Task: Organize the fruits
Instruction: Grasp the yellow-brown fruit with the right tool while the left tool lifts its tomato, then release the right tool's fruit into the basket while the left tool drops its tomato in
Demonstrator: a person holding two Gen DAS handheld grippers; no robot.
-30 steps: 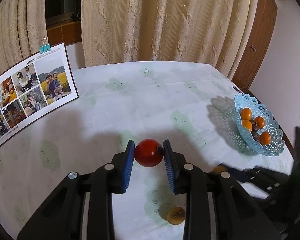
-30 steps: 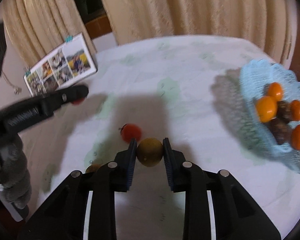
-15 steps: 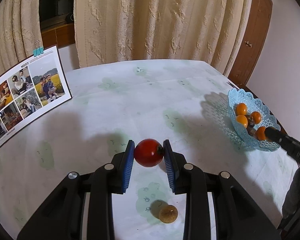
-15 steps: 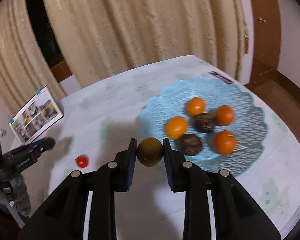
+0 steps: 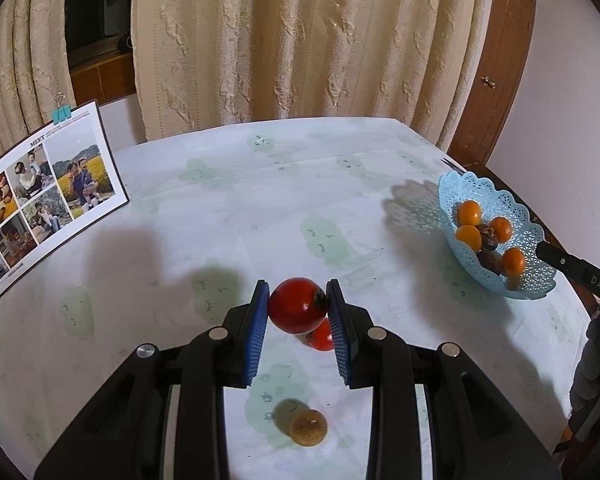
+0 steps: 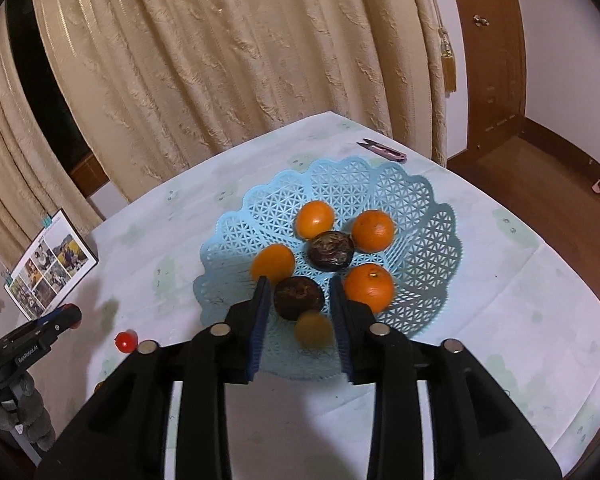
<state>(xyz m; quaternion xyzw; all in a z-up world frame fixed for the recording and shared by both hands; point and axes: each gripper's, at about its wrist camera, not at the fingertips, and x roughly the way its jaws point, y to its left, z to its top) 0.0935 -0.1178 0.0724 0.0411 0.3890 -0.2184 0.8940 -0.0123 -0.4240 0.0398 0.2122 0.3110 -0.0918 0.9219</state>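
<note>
Four oranges and two dark fruits in the blue basket

Both wrist views look down, sharing the basket.

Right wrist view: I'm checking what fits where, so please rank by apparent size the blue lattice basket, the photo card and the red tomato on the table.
1. Blue lattice basket: by far largest.
2. Photo card: mid-sized, though it stands farther from the camera.
3. Red tomato: smallest.
</note>
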